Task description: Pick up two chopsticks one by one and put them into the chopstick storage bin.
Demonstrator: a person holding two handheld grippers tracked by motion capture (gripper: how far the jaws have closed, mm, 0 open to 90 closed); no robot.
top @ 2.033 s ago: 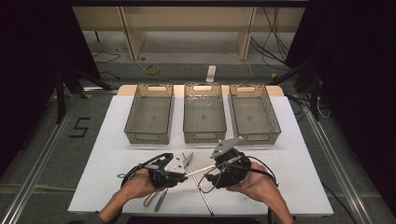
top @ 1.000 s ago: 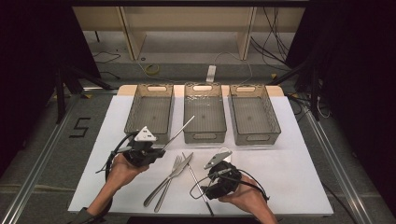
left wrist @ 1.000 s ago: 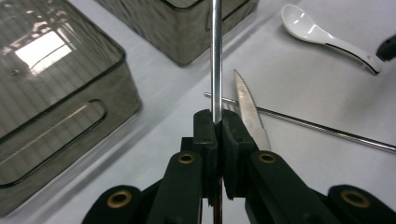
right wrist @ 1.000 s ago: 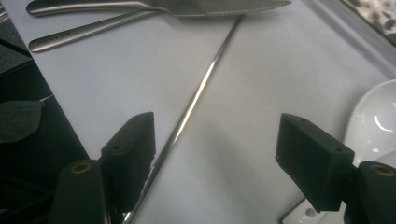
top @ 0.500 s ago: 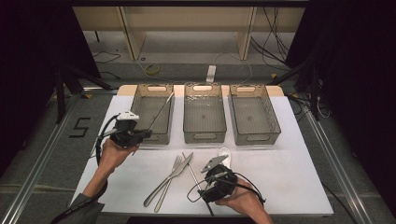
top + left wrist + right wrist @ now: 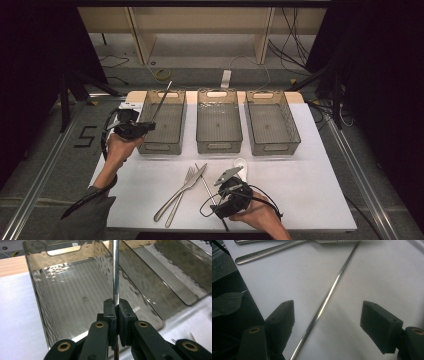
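My left gripper [image 6: 145, 127] is shut on a thin metal rod [image 6: 161, 101], which slants up and away over the left grey bin [image 6: 163, 146]. In the left gripper view the pads [image 6: 110, 308] pinch the rod [image 6: 115, 270] above that bin's floor [image 6: 75, 300]. My right gripper [image 6: 221, 196] stands open low over the white table near its front edge. A second metal rod [image 6: 325, 301] lies on the table between its fingers [image 6: 283, 315], touching neither one.
A fork and a knife [image 6: 181, 192] lie crossed at the table's front centre, with a white spoon [image 6: 240, 164] to their right. Beyond them stand the middle bin [image 6: 219, 145] and the right bin [image 6: 273, 146]. The table's front edge [image 6: 249, 290] is close to my right gripper.
My left gripper has carried the rod from the table's front centre up and to the left, over the left bin. The right hand has drawn back slightly toward the front edge.
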